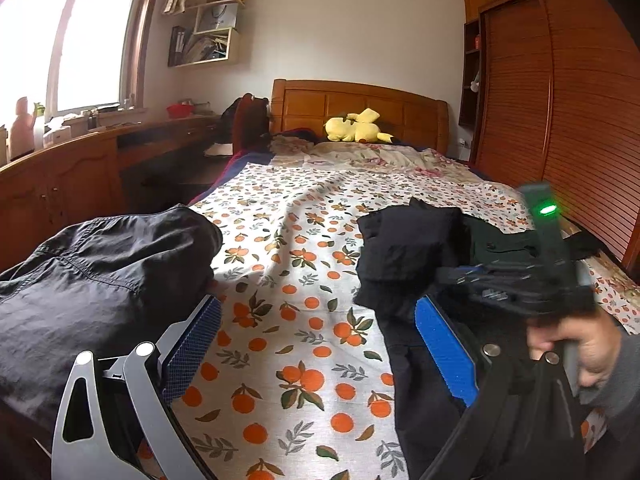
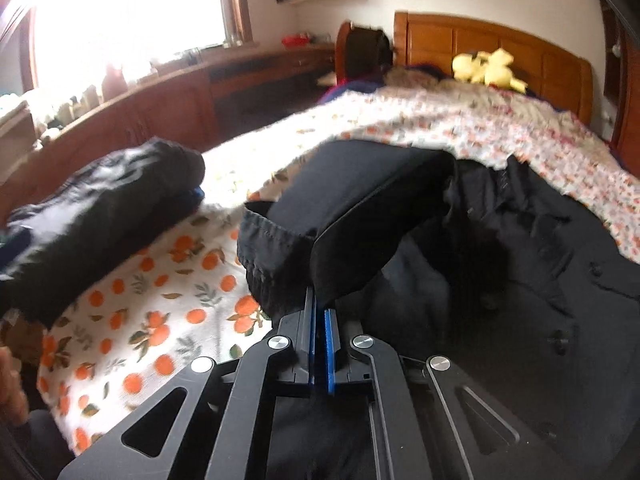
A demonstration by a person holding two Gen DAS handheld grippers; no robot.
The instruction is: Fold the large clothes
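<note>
A black coat [image 2: 540, 260] with buttons lies rumpled on the right of the orange-print bedsheet [image 2: 152, 304]. My right gripper [image 2: 320, 312] is shut on a folded black edge of it [image 2: 360, 208], which drapes over the fingertips. In the left wrist view the same black coat [image 1: 408, 256] sits right of centre, with the blurred right gripper [image 1: 468, 276] and the hand [image 1: 576, 344] holding it beside it. My left gripper [image 1: 320, 344] is open wide with only sheet between its blue pads [image 1: 192, 344]. A dark grey garment [image 1: 100, 280] lies bunched at the left, touching the left fingertip.
The bed runs back to a wooden headboard [image 1: 360, 108] with a yellow plush toy [image 1: 354, 126] and a rumpled floral quilt [image 1: 380, 156]. A wooden desk [image 1: 80, 168] lines the left side under the window. A slatted wardrobe [image 1: 580, 120] stands close on the right.
</note>
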